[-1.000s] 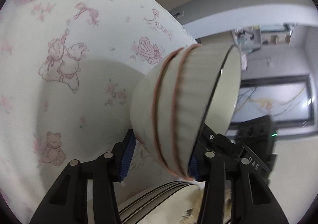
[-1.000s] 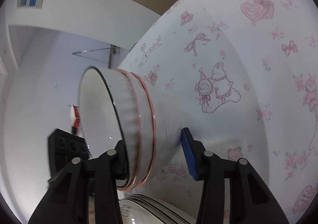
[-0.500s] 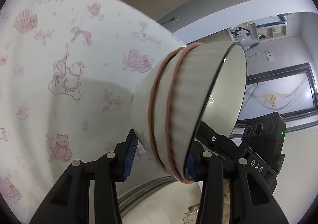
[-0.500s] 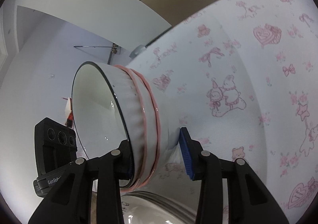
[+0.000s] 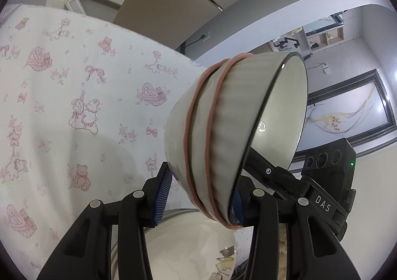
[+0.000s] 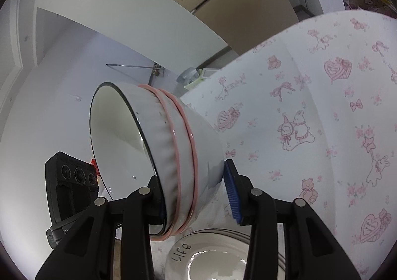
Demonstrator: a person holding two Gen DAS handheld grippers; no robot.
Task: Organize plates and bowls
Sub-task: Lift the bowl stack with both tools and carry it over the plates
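Left tool (image 5: 199,199) is clamped on a tipped ribbed bowl (image 5: 223,131), its mouth facing three o'clock, above the pink-printed tabletop (image 5: 74,81). At six o'clock sits a plate (image 5: 188,250). Right tool (image 6: 194,193) grips a second bowl (image 6: 158,156) by its rim.

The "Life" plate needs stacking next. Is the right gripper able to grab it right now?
Probably not yet: the right gripper has its jaws closed on the tilted bowl, one inside its rim. The plate lies uncovered just below, so setting the bowl down first should free the way.
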